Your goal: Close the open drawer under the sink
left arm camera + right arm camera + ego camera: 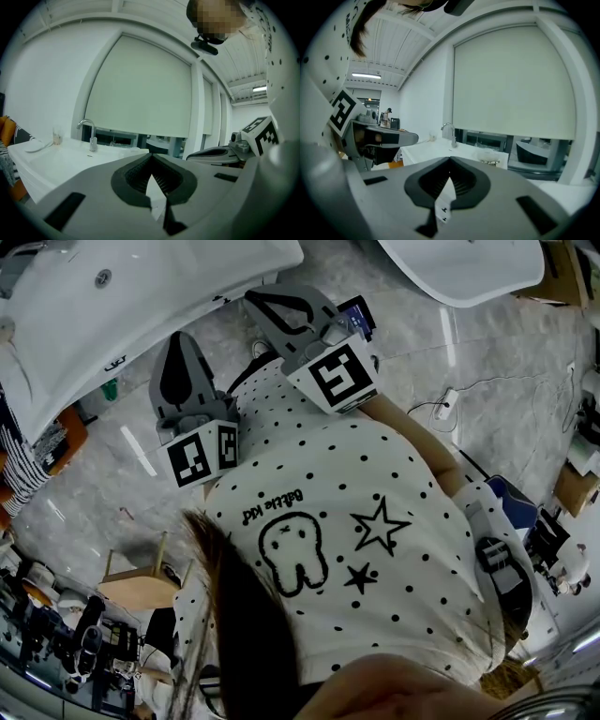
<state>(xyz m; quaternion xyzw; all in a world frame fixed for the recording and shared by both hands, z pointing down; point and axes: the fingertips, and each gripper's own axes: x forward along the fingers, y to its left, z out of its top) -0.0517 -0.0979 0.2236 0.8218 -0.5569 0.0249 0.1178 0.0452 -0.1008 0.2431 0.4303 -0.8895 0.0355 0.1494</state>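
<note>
The drawer under the sink shows in no view. In the head view the white sink top [122, 306] lies at the upper left. My left gripper [181, 338] and right gripper [251, 298] are held side by side in front of a dotted white shirt, pointing toward the sink. Both stand shut with nothing between them. The left gripper view looks over its closed tips [151, 155] at the sink top [61, 161] and its tap [89, 133]. Past the right gripper's closed tips [450, 159] the same tap [450, 131] stands farther off.
A second white basin [459, 268] is at the top right. On the marble floor stand a wooden stool [141, 582], a power strip with its cable [445, 404] and boxes at the right edge. A large window blind [140, 89] hangs behind the sink.
</note>
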